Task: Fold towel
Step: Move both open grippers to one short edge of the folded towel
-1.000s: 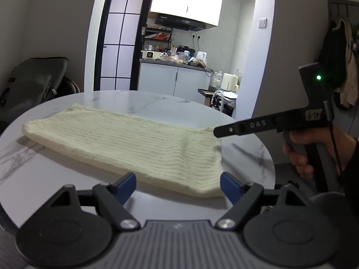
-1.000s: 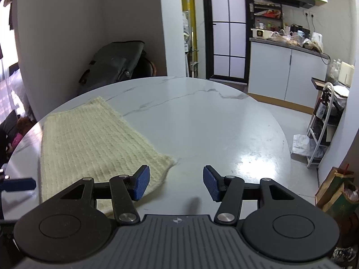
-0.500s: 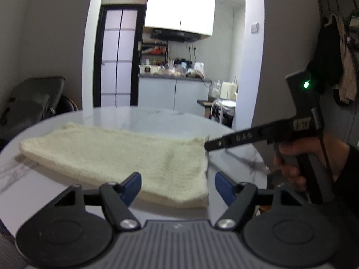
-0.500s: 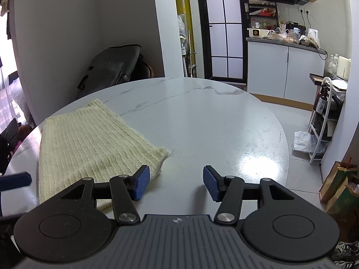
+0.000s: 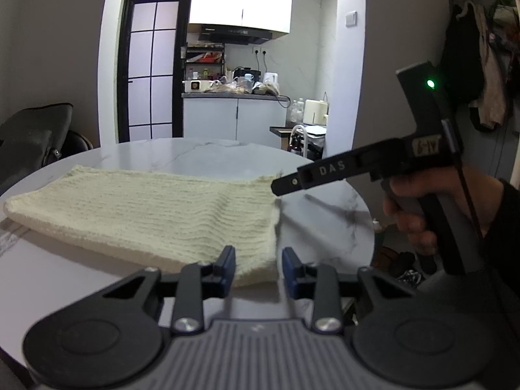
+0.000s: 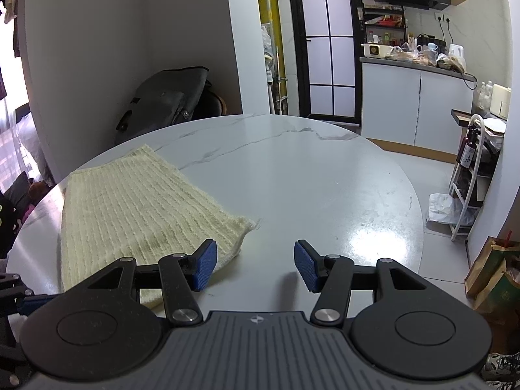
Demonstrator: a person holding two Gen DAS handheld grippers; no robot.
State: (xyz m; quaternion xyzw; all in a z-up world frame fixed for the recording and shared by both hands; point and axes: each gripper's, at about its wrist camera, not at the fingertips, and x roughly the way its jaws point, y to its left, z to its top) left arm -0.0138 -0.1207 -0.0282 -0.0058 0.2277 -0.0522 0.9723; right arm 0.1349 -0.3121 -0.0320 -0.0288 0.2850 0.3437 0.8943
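**Meanwhile: towel flat, both tongs at its near end**

Here the cream ribbed knit towel [image 5: 152, 214] lies folded flat on the round white marble table [image 6: 292, 175]. The left gripper [image 5: 255, 268] has its blue pads partly closed around the towel's near right corner, not clearly pinching it. The right gripper [image 6: 255, 265] is spread wide (its left pad over the towel's edge). Its side reads "DAS". A dark bag [image 6: 169, 97] sits beyond the table.
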